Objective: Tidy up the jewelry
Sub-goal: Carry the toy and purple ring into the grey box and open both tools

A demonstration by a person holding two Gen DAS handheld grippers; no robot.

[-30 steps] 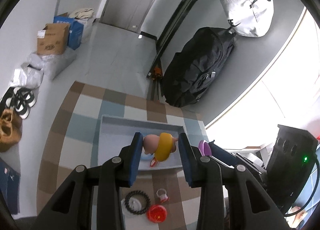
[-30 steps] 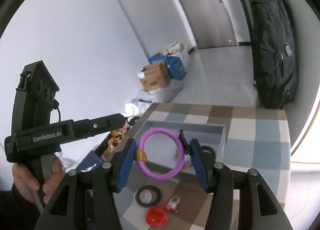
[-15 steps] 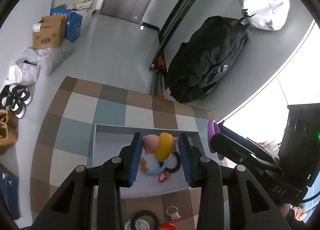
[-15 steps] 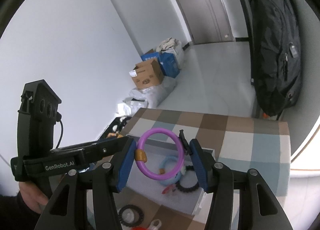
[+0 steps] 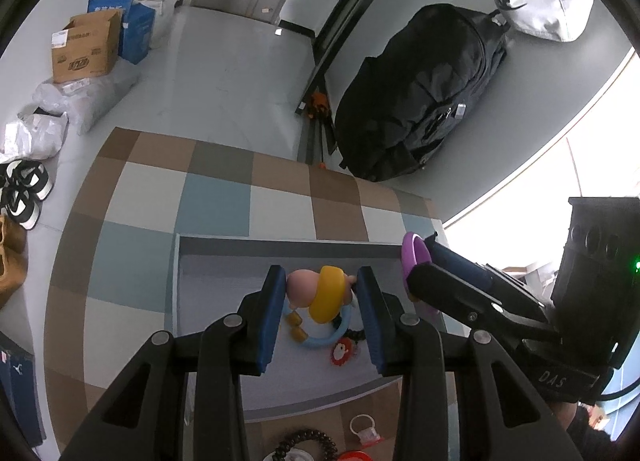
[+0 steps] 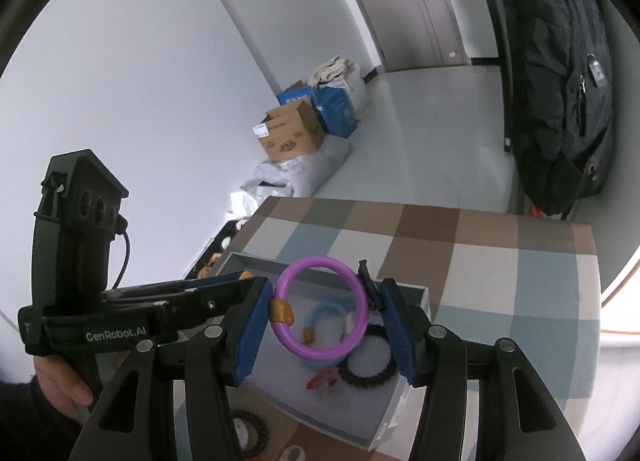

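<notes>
Step in hand, by my read: both grippers carry a piece over the grey tray, drop-off is next. Left wrist view: left gripper is closed down to the width of a yellow ring with a pink figure, pads pressing it from both sides, held above the tray. Below it in the tray lie a light blue bracelet, a small red charm and part of a black beaded bracelet. Still out on the checked tablecloth near the bottom edge: another black beaded bracelet, a clear ring and a red piece, mostly cut off. Right gripper comes in from the right with the purple bracelet seen edge-on, over the tray's right end. Right wrist view: right gripper is open about halfway, jaws clamped across the purple bracelet, ring face-on, orange bead by the left pad. It hangs over the tray, above the blue bracelet and black beaded bracelet. Next move, as I judge it: lower each piece close to a bare patch of tray floor, then open the jaws; left piece looks bulky and may roll, so release low
</notes>
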